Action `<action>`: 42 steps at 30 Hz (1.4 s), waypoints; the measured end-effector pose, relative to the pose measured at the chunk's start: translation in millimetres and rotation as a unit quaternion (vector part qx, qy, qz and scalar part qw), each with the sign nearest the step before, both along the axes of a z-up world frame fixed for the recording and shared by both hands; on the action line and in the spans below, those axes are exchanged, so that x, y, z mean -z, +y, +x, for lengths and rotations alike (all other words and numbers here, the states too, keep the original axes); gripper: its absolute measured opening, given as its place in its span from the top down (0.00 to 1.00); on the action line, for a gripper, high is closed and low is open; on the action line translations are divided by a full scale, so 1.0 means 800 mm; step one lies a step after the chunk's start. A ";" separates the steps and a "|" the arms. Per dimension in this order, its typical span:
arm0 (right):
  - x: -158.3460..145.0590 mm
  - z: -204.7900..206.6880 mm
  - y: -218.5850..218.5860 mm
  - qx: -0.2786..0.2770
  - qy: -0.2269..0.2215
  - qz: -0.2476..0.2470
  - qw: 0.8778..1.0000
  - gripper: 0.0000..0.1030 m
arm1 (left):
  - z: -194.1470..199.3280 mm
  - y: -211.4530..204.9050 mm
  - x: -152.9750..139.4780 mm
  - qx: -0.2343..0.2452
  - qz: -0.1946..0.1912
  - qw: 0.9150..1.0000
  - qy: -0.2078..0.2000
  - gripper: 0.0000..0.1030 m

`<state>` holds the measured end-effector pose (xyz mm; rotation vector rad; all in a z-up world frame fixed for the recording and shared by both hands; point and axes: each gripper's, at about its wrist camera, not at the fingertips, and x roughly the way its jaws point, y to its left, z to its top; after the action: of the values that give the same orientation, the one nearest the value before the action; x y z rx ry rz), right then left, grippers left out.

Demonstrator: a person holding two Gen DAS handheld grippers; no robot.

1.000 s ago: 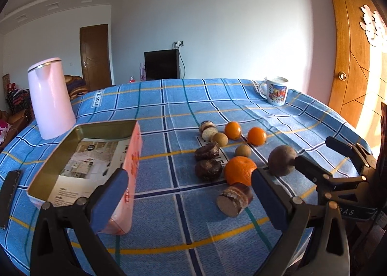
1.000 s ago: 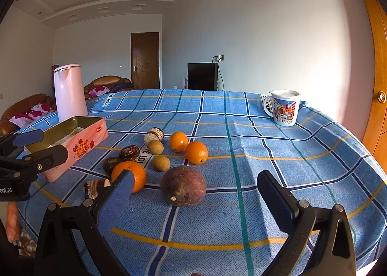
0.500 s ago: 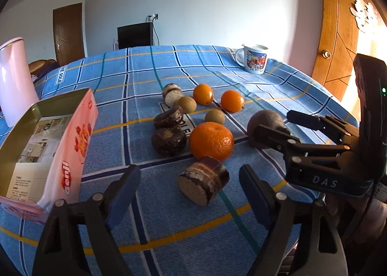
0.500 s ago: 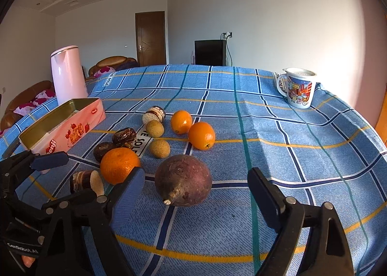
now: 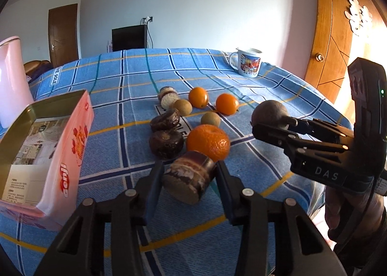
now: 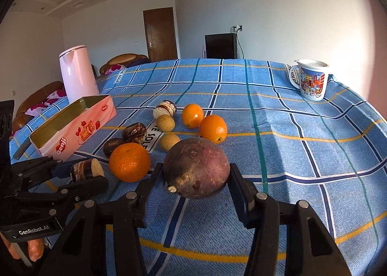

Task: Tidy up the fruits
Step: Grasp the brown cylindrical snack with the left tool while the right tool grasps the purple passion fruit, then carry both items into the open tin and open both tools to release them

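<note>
Pinching a short brown log-shaped piece (image 5: 189, 180) between its blue-padded fingers (image 5: 153, 187), the left gripper (image 5: 188, 186) sits low at the near edge of the tabletop (image 5: 278, 87), with a big orange (image 5: 208, 141) just behind the piece and an open pink tin (image 5: 72, 135) toward the left edge. From the right wrist, the right gripper (image 6: 196, 179) has its fingers (image 6: 238, 189) closed against both sides of a round purple-brown fruit (image 6: 196, 167) near the same edge, the big orange just to its left.
</note>
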<state>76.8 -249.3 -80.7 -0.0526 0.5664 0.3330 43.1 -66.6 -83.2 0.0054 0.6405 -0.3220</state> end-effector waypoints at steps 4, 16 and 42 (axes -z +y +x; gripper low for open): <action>-0.016 -0.011 0.008 -0.016 -0.023 0.009 1.000 0.48 | -0.009 0.011 -0.014 -0.009 0.001 1.000 -0.023 0.56; -0.063 -0.012 0.065 -0.070 -0.073 0.020 0.995 0.48 | -0.014 0.081 -0.047 -0.081 -0.003 0.994 -0.071 0.56; -0.081 0.043 0.231 -0.174 -0.061 -0.009 0.983 0.48 | 0.025 0.205 -0.043 -0.200 0.005 0.978 -0.064 0.56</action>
<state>111.5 -64.2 -15.7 -0.1886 0.4375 0.6601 63.3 97.1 -48.9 -0.0923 0.5016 0.0705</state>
